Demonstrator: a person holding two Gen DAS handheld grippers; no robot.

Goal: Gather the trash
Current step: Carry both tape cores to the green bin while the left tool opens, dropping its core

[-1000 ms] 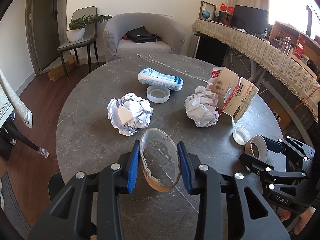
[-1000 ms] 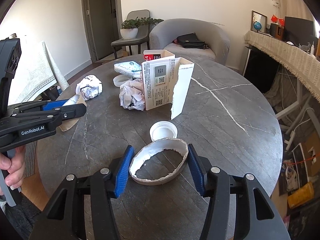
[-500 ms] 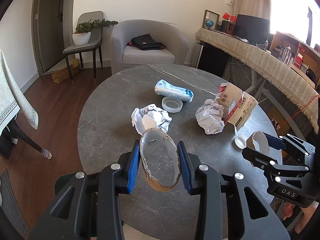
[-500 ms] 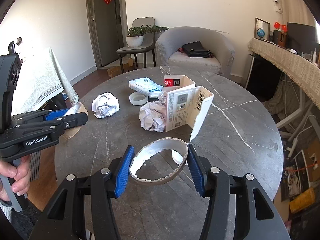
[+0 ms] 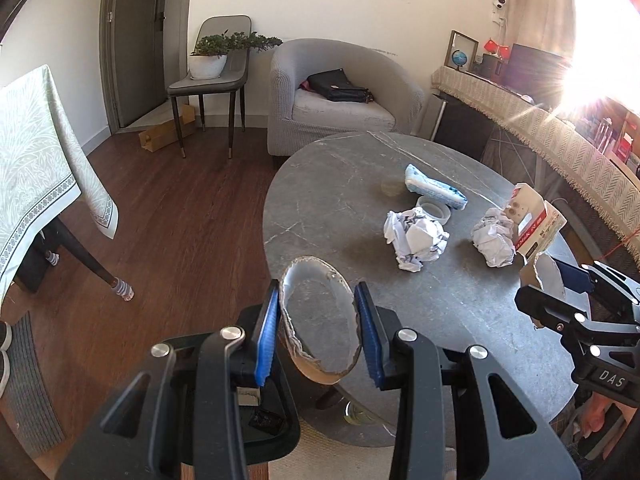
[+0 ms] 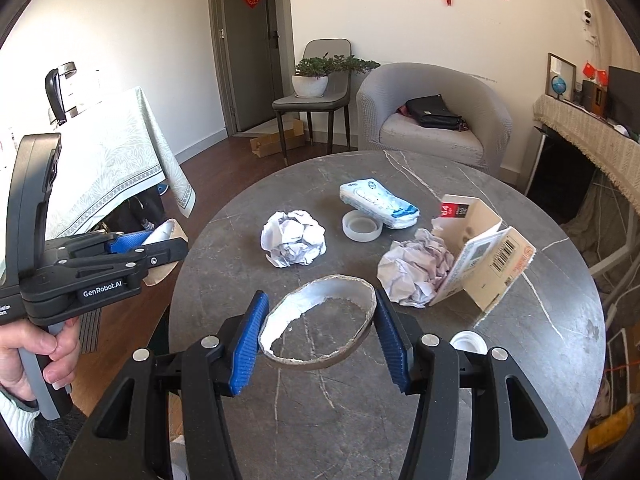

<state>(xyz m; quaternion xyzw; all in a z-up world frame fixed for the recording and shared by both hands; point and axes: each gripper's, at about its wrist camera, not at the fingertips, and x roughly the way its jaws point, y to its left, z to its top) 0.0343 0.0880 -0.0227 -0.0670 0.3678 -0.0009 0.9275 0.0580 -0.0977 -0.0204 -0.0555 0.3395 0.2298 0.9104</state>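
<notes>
My left gripper is shut on a torn cardboard ring, held up at the round table's left edge. My right gripper is shut on a second torn ring with a white inside, held above the table's near side. On the grey stone table lie two crumpled paper balls, a torn open carton, a tissue pack, a clear tape ring and a white cap.
A grey armchair with a black bag stands behind the table. A chair with a potted plant is by the door. A cloth-covered table stands left over wooden floor. A fringed sideboard runs along the right.
Both grippers have lifted their rings and drawn back from the table. The left one has swung left, over the table's edge and the floor.
</notes>
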